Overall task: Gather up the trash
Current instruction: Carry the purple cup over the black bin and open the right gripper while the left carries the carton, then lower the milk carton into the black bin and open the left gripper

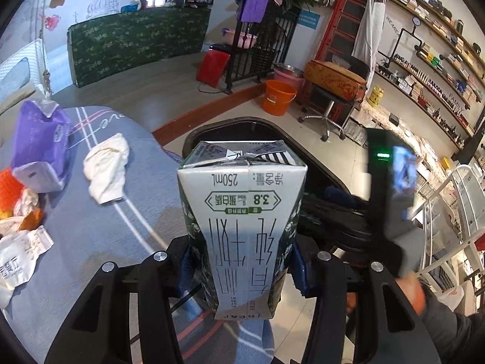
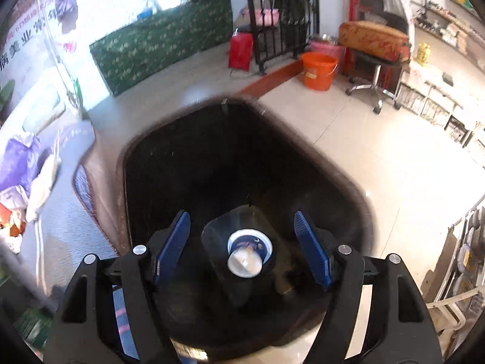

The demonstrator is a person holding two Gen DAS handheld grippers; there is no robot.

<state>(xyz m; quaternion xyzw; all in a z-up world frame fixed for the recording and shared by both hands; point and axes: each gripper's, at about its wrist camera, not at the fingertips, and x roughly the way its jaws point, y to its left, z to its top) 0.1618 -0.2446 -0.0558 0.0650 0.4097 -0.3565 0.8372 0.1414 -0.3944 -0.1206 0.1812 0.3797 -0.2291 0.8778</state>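
One white-green 250ml milk carton (image 1: pixel 242 230) clamped in left tool (image 1: pixel 242 270); right tool (image 2: pixel 242 248) open, empty.

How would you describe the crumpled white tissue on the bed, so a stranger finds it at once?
Start at the bed's blue-grey striped cover. To the right of the purple packet lies the crumpled white tissue, alone. Unlike the printed wrappers at the left edge, it is plain, soft cloth-like paper.
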